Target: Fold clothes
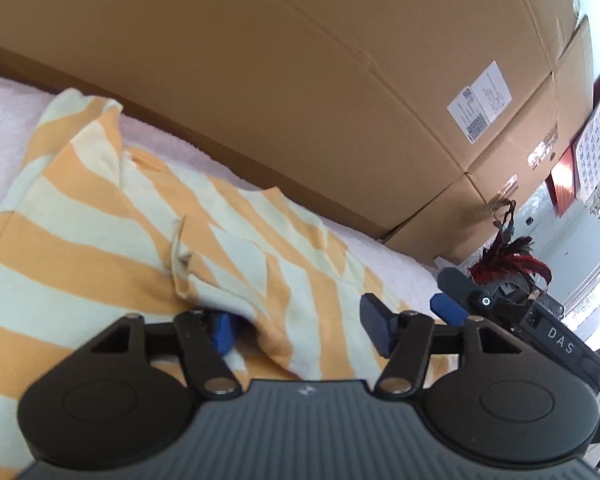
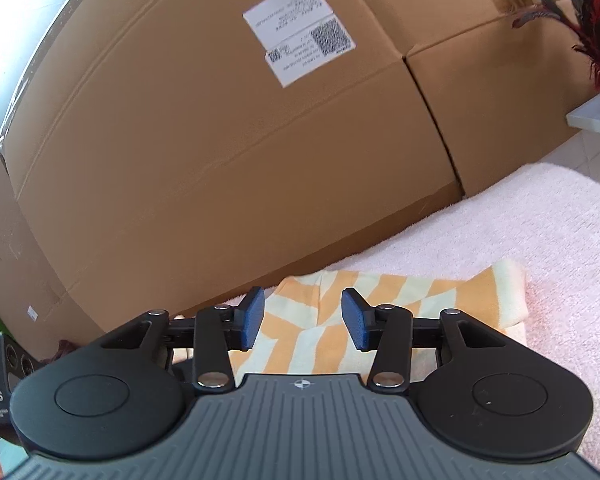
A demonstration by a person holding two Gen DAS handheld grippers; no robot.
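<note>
- An orange-and-cream striped garment (image 1: 100,240) is seen lying rumpled on a pale pink towelling-covered bench (image 1: 4,120), reaching close to the far edge, where large cardboard boxes (image 1: 300,80) stand against it.
- The left gripper (image 1: 300,330) is held low over the near part of the garment. A raised fold of the cloth is draped between its blue pads; the left pad (image 1: 222,330) is partly buried under the fold, the right pad (image 1: 376,328) stands clear of it. The jaws are part-way spread; whether cloth is pinched cannot be told.
- In the left wrist view, the other tool is seen at the right, beside the garment's right end, with "DAS" printed on its body.
- The right gripper (image 2: 303,318) is seen over a folded end of the same garment (image 2: 440,292), near the bench's far edge. Its pads (image 2: 252,316) are spread, with striped cloth visible below the gap; no cloth is pressed between them.
- A white shipping label (image 2: 300,30) is noted on the box face, and a red feathery ornament (image 2: 596,20) at the far right, off the bench.
- Bare pink bench (image 2: 540,220) is seen to the right of the garment's end.
</note>
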